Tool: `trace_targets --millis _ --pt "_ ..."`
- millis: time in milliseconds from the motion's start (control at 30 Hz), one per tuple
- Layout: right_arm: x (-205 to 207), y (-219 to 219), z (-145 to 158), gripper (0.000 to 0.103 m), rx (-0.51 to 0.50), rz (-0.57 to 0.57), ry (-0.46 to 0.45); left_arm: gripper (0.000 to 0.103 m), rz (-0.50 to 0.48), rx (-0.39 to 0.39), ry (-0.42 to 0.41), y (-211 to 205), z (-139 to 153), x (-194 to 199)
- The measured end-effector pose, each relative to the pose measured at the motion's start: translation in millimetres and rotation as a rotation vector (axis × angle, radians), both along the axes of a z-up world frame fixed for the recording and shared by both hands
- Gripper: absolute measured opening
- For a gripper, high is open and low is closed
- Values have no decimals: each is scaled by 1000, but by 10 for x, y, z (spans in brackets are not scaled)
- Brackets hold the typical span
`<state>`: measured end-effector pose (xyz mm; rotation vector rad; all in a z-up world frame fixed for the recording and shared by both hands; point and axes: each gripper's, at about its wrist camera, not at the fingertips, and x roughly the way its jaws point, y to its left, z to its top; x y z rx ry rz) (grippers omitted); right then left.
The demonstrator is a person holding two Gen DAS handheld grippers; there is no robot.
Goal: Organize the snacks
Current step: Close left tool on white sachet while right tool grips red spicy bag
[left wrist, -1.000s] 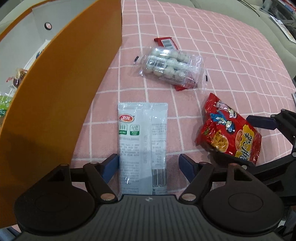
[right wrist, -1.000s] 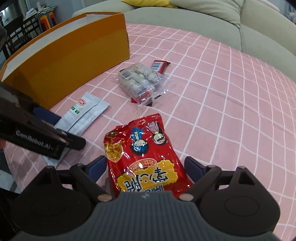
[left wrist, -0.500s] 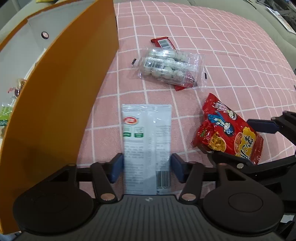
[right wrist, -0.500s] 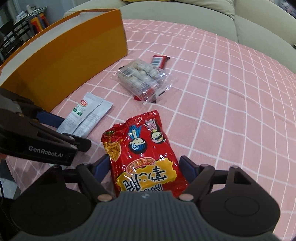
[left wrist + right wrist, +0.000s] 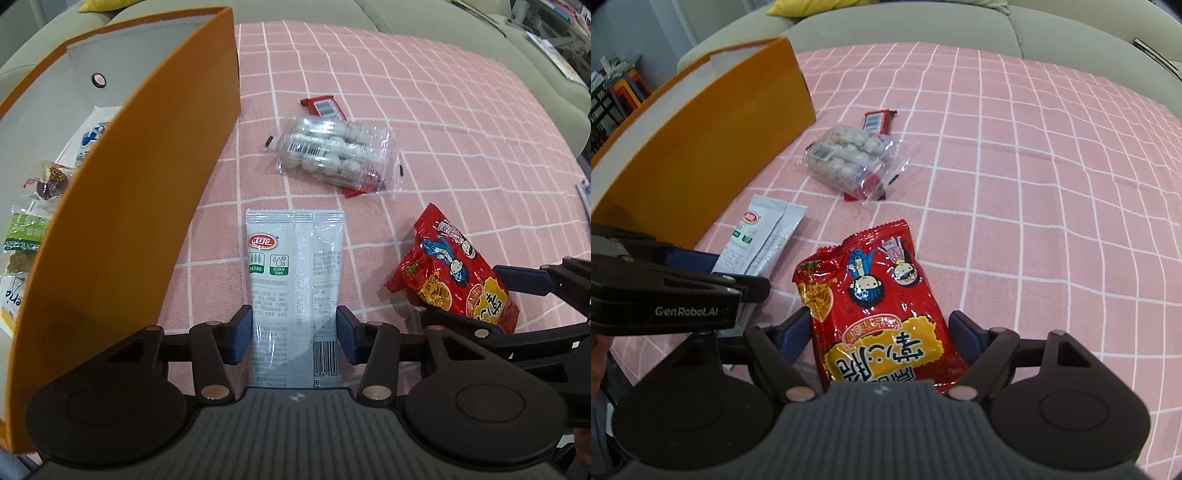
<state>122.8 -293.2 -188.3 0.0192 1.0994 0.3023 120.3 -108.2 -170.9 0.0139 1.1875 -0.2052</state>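
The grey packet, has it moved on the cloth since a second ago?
Cannot tell: the grey packet lies beside the orange box as before; only the camera shifted.

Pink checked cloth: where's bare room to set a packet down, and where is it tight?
Free: the wide stretch of pink cloth right of the clear bag of balls and red packet, towards the sofa. Crowded: the strip along the orange box, with the grey sachet and both grippers.
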Motion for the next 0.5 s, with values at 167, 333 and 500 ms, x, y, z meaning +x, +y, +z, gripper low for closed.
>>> trace_targets --millis 167,333,500 --pt "-98 -60 141 76 24 -47 -16 54 22 -47 -38 73 192 -78" --pt "-206 -35 306 76 49 -63 -39 54 27 -72 -85 109 384 -110" --pt "-265 -14 510 76 81 -72 -64 54 21 -121 -131 183 612 -162"
